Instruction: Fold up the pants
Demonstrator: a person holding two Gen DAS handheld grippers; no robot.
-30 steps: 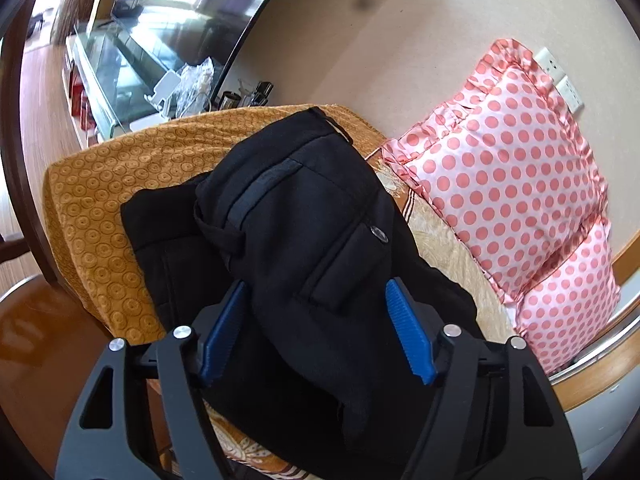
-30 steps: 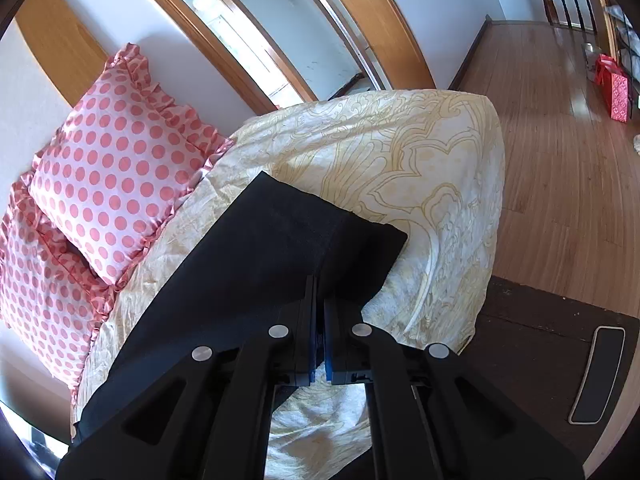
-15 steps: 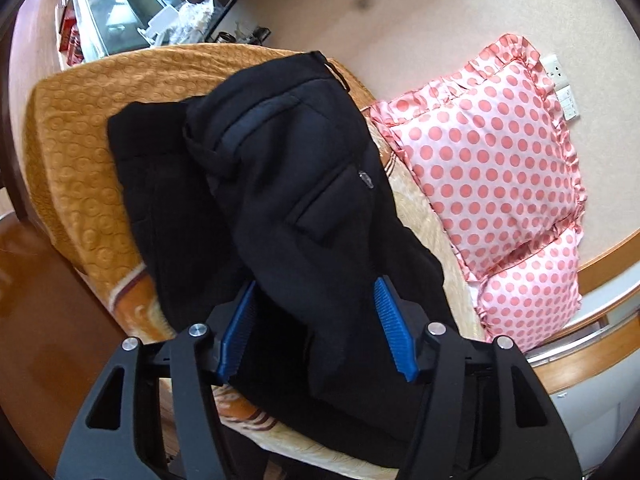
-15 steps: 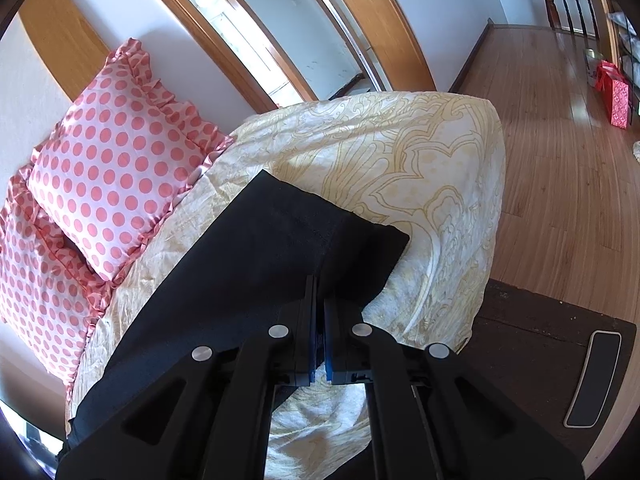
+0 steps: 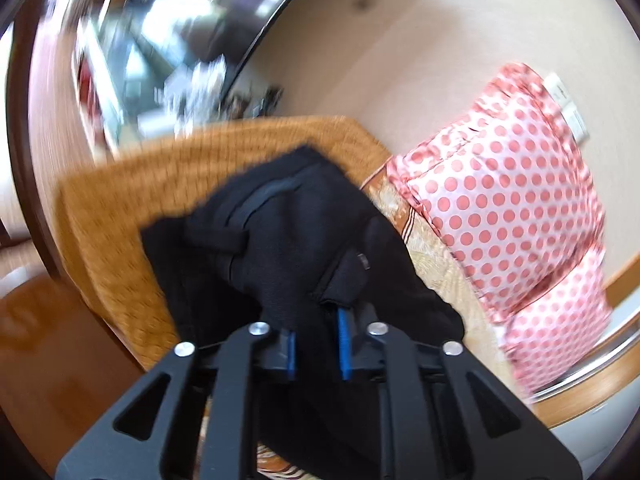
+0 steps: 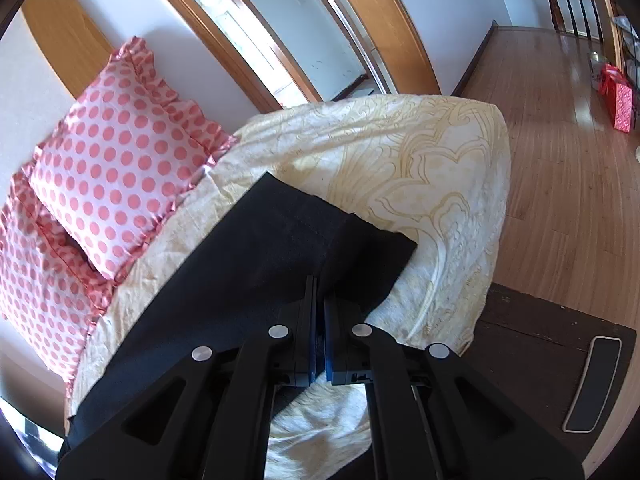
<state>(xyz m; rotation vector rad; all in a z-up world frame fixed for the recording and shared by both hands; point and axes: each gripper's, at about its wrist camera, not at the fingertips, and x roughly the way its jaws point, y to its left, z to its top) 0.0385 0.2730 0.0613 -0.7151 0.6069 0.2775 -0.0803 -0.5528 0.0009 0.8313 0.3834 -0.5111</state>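
Note:
Black pants lie along a bed. Their waist end (image 5: 288, 232), with a pocket button, shows blurred in the left wrist view. My left gripper (image 5: 316, 320) is closing on it; a bunch of the black cloth stands pinched between the blue pads (image 5: 344, 340). In the right wrist view the leg end of the pants (image 6: 260, 248) lies flat on the cream bedcover (image 6: 420, 160). My right gripper (image 6: 320, 284) is shut on the cloth near the leg hems, its pads almost touching.
Pink polka-dot pillows (image 5: 500, 208) (image 6: 116, 168) lean on the wall beside the pants. An orange patterned blanket (image 5: 140, 200) covers the bed's far end. Wooden floor (image 6: 560, 140) with a red bag (image 6: 620, 100) lies past the bed. A dark bench (image 6: 540, 360) stands at the near corner.
My left gripper's jaws have come together on the waist cloth, which now bunches up between the pads; that view has shifted and blurred. The right gripper has stayed still.

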